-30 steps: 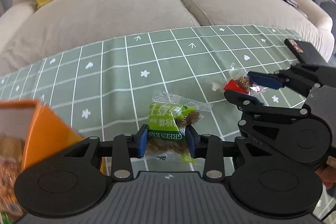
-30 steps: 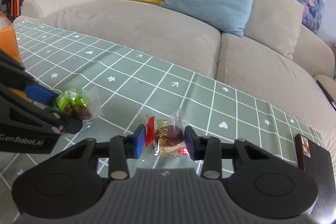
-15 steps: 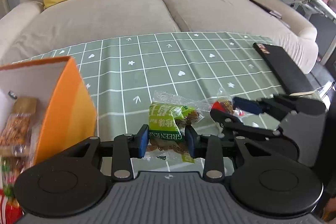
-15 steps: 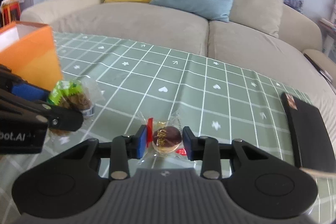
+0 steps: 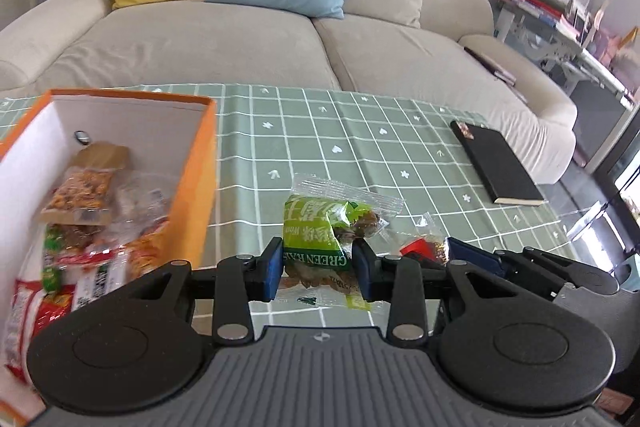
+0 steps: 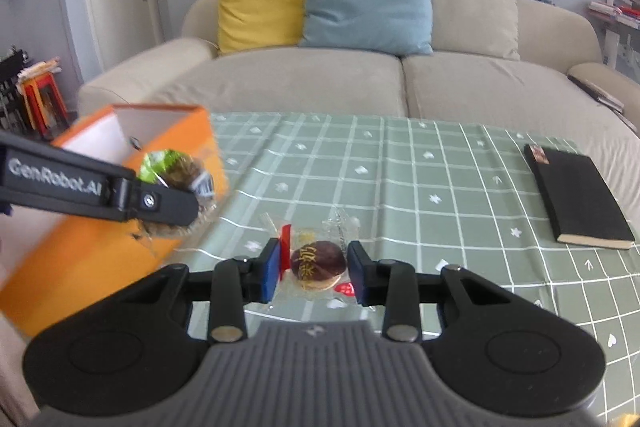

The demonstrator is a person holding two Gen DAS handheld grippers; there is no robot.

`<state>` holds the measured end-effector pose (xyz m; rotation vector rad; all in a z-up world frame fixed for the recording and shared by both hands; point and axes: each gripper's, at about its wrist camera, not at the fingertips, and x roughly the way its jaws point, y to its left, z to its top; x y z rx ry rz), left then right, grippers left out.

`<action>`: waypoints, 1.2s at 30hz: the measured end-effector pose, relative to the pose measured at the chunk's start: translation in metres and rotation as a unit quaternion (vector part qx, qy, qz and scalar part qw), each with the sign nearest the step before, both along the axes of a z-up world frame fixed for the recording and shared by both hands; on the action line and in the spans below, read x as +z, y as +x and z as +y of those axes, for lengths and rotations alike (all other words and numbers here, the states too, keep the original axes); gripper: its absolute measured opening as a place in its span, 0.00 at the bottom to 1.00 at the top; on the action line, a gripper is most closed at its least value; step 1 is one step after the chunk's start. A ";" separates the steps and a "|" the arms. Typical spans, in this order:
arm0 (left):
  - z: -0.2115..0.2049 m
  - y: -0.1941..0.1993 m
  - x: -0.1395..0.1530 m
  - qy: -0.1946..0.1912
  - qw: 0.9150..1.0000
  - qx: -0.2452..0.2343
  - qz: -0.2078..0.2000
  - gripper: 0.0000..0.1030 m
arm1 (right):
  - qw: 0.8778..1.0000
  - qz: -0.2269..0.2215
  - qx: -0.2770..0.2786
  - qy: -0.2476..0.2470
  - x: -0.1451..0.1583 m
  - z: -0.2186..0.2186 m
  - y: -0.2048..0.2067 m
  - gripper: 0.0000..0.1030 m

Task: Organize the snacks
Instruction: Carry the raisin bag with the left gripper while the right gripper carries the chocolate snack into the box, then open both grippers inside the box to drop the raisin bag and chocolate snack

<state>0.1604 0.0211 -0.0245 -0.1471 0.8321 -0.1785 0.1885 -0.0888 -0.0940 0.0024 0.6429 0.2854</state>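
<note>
Green grid tablecloth (image 5: 360, 147). Open orange cardboard box (image 5: 200, 163) lies left of both loads. Left gripper (image 5: 318, 273) nearer, clamped on green plastic snack packet (image 5: 316, 231). Right gripper (image 6: 314, 273) clamped on clear-wrapped round brown pastry (image 6: 318, 263).

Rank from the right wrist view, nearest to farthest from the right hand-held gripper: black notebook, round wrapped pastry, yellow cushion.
1. Round wrapped pastry: between the right hand-held gripper's fingers.
2. Black notebook: right, on the tablecloth.
3. Yellow cushion: on the sofa, behind.

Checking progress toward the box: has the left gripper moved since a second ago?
Yes. The left gripper, holding the green snack, has moved toward the orange box, now fully beside it.
</note>
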 end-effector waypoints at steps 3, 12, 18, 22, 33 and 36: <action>0.015 -0.010 0.011 0.002 1.000 0.006 -0.010 0.40 | 1.000 -0.015 0.016 0.009 0.018 0.011 -0.012 0.32; 0.068 -0.025 0.027 0.032 0.997 0.060 -0.034 0.40 | 0.996 -0.048 0.080 0.015 0.058 0.066 -0.020 0.32; 0.106 -0.023 0.023 0.047 0.992 0.110 -0.030 0.40 | 0.986 -0.071 0.152 -0.012 0.070 0.123 -0.010 0.32; 0.125 -0.012 0.009 0.078 0.988 0.133 -0.002 0.40 | 0.975 -0.070 0.203 -0.061 0.068 0.165 0.006 0.32; 0.146 0.015 -0.031 0.096 0.985 0.129 0.069 0.40 | 0.942 -0.025 0.273 -0.194 0.029 0.221 0.052 0.33; 0.151 0.017 -0.039 0.088 0.985 0.128 0.078 0.40 | 0.935 -0.023 0.284 -0.211 0.023 0.228 0.060 0.33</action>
